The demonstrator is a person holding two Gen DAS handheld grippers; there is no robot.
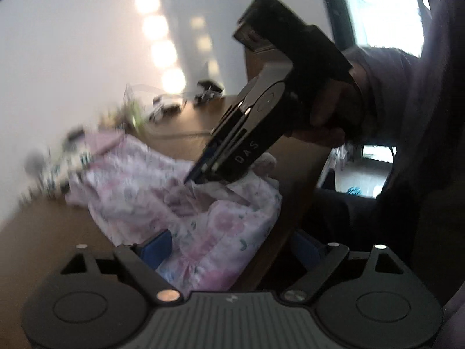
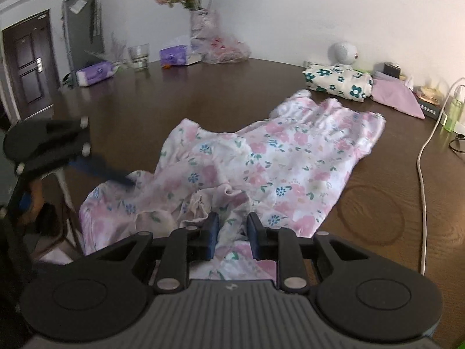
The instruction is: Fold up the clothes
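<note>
Pinching a bunched fold of the floral garment point(image 2: 290, 157), the right claw point(image 2: 231, 234) is anchoring; the left claw point(image 1: 232, 247), gaping empty, is needing the garment's near hem.

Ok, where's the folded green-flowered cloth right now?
In the right wrist view, the folded green-flowered cloth lies far right on the table, beside a lilac cloth.

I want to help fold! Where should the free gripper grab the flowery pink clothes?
Probably the loose near-left edge of the floral garment, by the table's front edge. It lies bunched and raised there, just under the open left gripper. Come from the left; the right gripper has the middle fold.
</note>
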